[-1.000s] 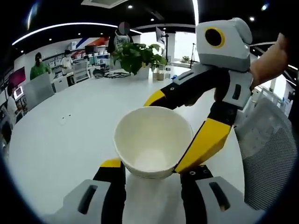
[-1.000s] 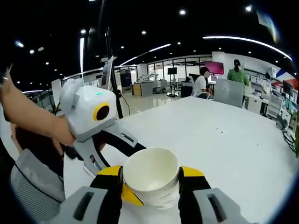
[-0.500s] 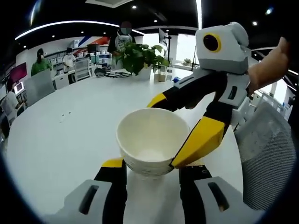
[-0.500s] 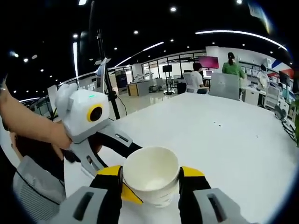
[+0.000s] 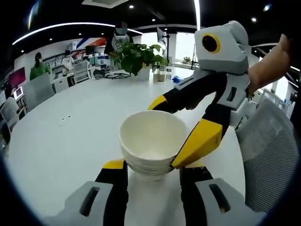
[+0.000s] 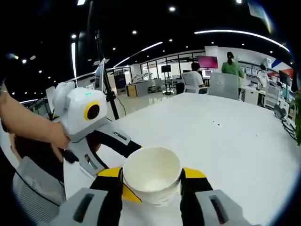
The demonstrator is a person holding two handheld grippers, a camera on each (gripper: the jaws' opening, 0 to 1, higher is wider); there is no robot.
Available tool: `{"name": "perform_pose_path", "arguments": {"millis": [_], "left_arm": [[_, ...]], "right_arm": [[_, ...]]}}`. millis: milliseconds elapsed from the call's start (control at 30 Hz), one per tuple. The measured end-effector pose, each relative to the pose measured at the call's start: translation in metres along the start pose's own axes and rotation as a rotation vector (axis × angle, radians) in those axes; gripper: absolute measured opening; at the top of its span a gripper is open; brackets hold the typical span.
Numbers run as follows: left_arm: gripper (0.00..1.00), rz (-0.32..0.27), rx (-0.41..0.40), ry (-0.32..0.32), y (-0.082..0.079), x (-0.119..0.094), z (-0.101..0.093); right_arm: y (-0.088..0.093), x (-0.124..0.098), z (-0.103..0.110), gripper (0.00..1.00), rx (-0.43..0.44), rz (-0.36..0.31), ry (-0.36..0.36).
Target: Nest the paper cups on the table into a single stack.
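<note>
Left gripper view: the left gripper (image 5: 148, 169) and the right gripper (image 5: 176, 134), entering from two o'clock, both clamp the paper cup stack (image 5: 150, 146), likely to steady it over the counter (image 5: 61, 141) while seating nested cups. The cups are smooth, matte off-white cones with rolled rims; stacked edges show below the top rim.

Grey-bodied left gripper (image 5: 151, 165) and right gripper (image 6: 151, 175), black jaws capped in yellow, slotted housings at the base, white boxy head behind, gripped by a bare hand (image 5: 270, 61).
</note>
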State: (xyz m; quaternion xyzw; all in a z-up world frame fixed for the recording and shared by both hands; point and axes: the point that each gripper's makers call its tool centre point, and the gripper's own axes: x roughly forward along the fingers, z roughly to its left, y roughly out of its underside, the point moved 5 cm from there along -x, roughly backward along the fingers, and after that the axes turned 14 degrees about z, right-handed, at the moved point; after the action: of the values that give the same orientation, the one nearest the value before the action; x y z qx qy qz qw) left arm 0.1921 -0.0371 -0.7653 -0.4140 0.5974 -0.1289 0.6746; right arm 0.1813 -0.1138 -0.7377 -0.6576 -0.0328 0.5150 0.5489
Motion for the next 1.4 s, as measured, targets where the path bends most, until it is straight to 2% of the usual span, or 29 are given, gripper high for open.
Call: {"name": "perform_pose_path", "arguments": {"millis": [133, 367, 533, 733, 867, 933, 1000, 1100, 1233, 1333, 1367, 1400], "left_arm": [[0.45, -0.027, -0.01, -0.012, 0.002, -0.008, -0.002], [0.52, -0.067, -0.039, -0.041, 0.003, -0.03, -0.013], [0.7, -0.132, -0.115, -0.113, 0.011, -0.05, -0.013], [0.73, -0.173, -0.142, -0.129, 0.023, -0.075, -0.029], [0.78, -0.198, -0.159, -0.135, 0.028, -0.087, -0.037], [0.84, -0.16, -0.199, -0.185, 0.036, -0.092, -0.038], [0.85, -0.175, -0.187, -0.183, 0.037, -0.095, -0.044], [0.87, -0.185, -0.202, -0.18, 0.045, -0.098, -0.052], [0.91, -0.148, -0.182, -0.196, 0.054, -0.097, -0.062], [0.95, -0.188, -0.23, -0.174, 0.054, -0.098, -0.067], [0.96, -0.23, -0.249, -0.164, 0.051, -0.1, -0.069], [0.97, -0.237, -0.252, -0.163, 0.05, -0.101, -0.07]], "right_arm": [[0.001, -0.007, -0.001, 0.52, 0.019, -0.021, -0.01], [0.004, -0.022, -0.001, 0.65, -0.007, -0.054, 0.012], [0.02, -0.043, 0.002, 0.78, -0.024, -0.069, 0.038], [0.042, -0.067, 0.005, 0.9, -0.037, -0.075, 0.06], [0.055, -0.084, 0.005, 0.94, -0.043, -0.077, 0.085], [0.063, -0.095, 0.002, 0.96, -0.015, -0.089, 0.107], [0.066, -0.099, 0.002, 1.0, -0.001, -0.098, 0.112], [0.079, -0.108, 0.001, 1.0, 0.003, -0.096, 0.136], [0.09, -0.114, 0.005, 1.0, -0.007, -0.077, 0.152], [0.098, -0.115, 0.008, 1.0, -0.001, -0.065, 0.154], [0.103, -0.116, 0.009, 1.0, 0.001, -0.058, 0.156], [0.106, -0.115, 0.01, 1.0, 0.004, -0.053, 0.155]]}}
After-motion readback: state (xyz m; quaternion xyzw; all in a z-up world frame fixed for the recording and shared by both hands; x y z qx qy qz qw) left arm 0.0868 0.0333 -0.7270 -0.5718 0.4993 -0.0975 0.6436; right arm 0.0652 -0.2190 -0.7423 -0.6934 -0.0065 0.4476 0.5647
